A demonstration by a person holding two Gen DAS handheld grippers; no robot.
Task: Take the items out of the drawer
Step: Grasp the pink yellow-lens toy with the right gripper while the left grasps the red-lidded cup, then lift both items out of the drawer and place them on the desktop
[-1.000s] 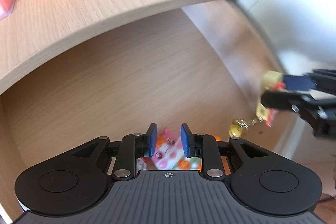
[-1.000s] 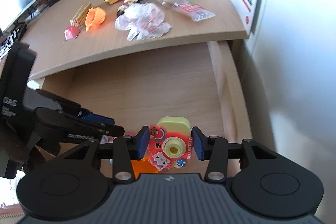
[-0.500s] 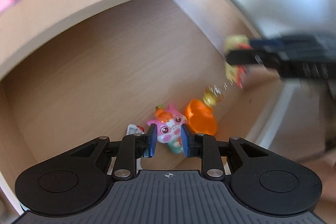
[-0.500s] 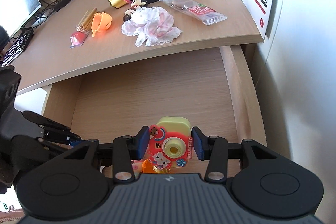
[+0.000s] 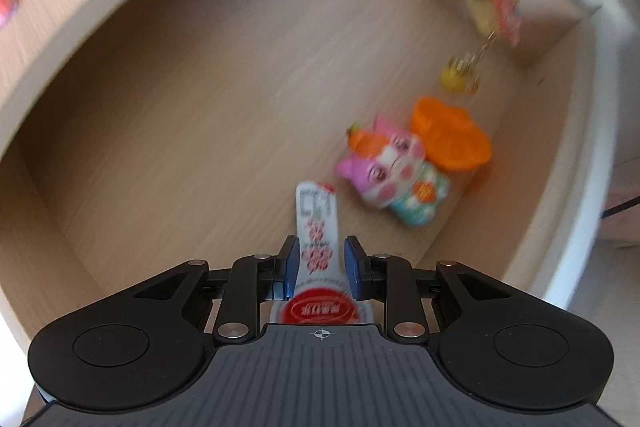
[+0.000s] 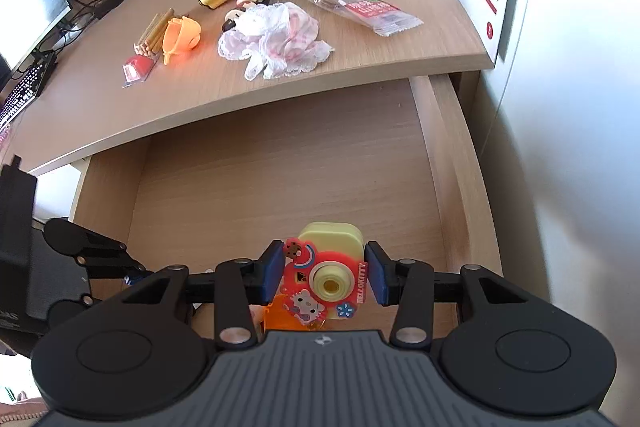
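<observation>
Drawer open, toy camera gripped by right gripper

Left gripper points down into the drawer. Its fingers stand apart, one on each side of a white-and-red sachet lying on the drawer floor; whether the pads touch it cannot be told, since the view is blurred. To the right of the sachet lies a pink cat figure, with an orange toy just beside it. Further right, the right gripper is clamped on a yellow-and-red toy camera, held above the drawer floor; a small charm hangs from it on a chain. On the desk behind the drawer lie a lace cloth, a snack packet and small toys.
</observation>
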